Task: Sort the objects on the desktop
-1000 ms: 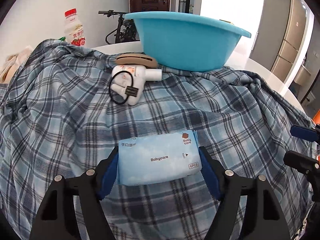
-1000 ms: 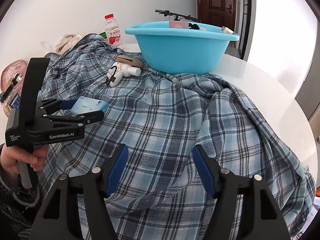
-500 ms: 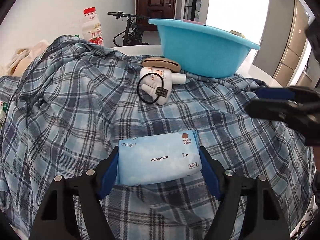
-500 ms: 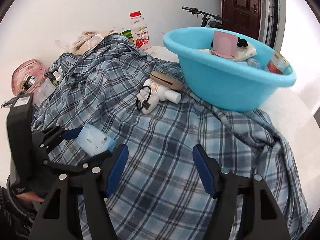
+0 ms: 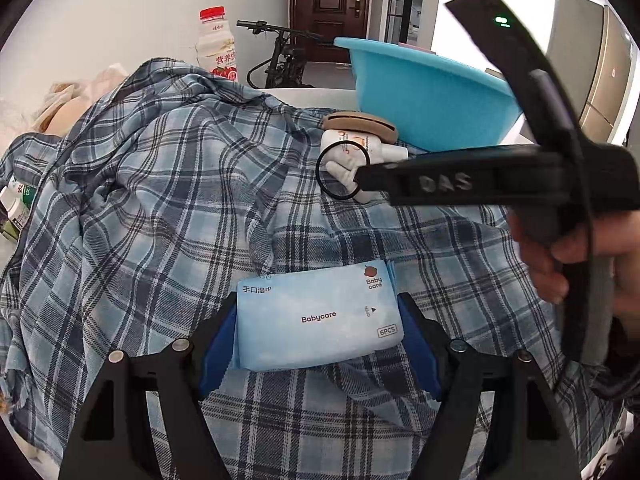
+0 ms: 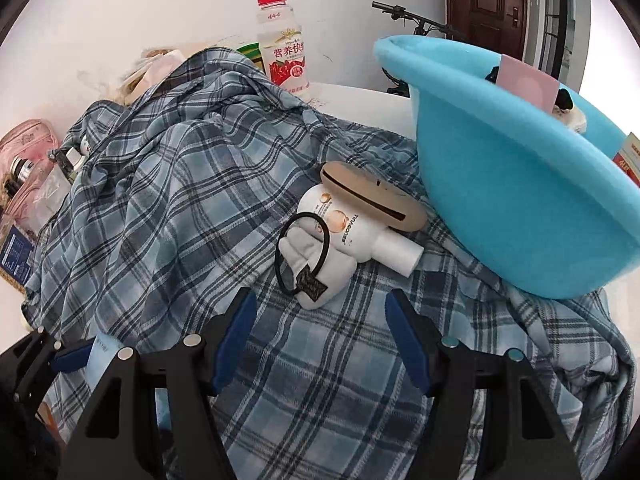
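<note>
While I look down my left gripper point(image 5: 318, 344), its blue pads sit against both short ends of the wet-wipes pack point(image 5: 316, 320), and the pack is clamped flat between them, above the plaid shirt point(image 5: 160, 200) that covers the table. My worry is that the pack is soft: if it buckles between the pads it could slide out on the way to the blue basin point(image 5: 432, 100) at the table's far right edge. My right gripper point(image 5: 420, 180) crosses this view from the right, my hand point(image 5: 568, 256) on its handle, reaching toward the white cream tube point(image 5: 360, 148), so the two tools could knock each other if both head for the basin together. This view shows the pack's whole face and the grip on it; the basin's inside is hidden.

Now the right wrist view: my right gripper point(image 6: 320, 340) stands roughly half open with nothing between the pads, just short of the small white glove point(image 6: 320, 268). A black hair tie point(image 6: 304, 256) loops over the glove and the tube point(image 6: 352, 232), and a tan case point(image 6: 376, 196) leans on the tube beside the basin point(image 6: 520, 200). Pinching one could drag the others along, or catch a fold of the shirt point(image 6: 180, 200). Only from here do I see things already in the basin; the pack point(image 6: 100, 356) shows as a sliver at lower left.
</note>
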A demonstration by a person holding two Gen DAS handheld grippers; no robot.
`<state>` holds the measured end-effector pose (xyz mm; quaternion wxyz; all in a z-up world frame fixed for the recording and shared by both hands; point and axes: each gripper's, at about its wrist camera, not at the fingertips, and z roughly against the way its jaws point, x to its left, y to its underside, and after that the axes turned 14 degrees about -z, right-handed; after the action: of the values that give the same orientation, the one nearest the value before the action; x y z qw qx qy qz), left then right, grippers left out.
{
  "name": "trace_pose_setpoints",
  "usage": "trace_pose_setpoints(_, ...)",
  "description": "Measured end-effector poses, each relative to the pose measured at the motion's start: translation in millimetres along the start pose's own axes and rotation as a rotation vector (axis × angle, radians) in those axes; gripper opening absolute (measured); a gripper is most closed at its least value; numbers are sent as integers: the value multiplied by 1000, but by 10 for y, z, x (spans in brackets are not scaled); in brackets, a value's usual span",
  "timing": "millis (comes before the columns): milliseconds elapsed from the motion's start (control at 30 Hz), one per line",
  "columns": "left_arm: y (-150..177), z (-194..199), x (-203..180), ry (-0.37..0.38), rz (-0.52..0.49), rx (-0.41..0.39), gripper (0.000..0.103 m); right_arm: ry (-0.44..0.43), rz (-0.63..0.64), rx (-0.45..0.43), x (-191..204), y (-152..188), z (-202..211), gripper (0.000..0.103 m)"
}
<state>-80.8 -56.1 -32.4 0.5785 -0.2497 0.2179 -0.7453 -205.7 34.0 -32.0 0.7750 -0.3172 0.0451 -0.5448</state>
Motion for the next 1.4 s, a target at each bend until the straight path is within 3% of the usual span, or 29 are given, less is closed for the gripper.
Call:
trace_pose_setpoints(133,14,-11,-44,15,-19,1,77,-10,-56,39,-32,-58,-192,62)
trace_pose_setpoints(333,7,-38,-94,27,-34,7,77,11,-40,57,-5,-64,-359,41)
trace_pose_setpoints(400,2,-45,-101,28,-35,9,77,-6,-48,52,-19,-63,-357,31)
trace_pose_setpoints(467,-1,-50,-106,29,-35,12,77,-32,-61,59,-49,-52,-332,27)
trace_pose_setpoints(833,-52,-64,-136,17,-35,15,77,-40,-54,52,-281,197,210,27)
trace_pose_setpoints(1167,-115,-2,-241,2,-62,9,77,-10,109,-43,-95,592,844,27)
trace_pose_setpoints(1400,-182,57,-323,2,-81,-5,77,7,115,-86,-209,834,1171,27)
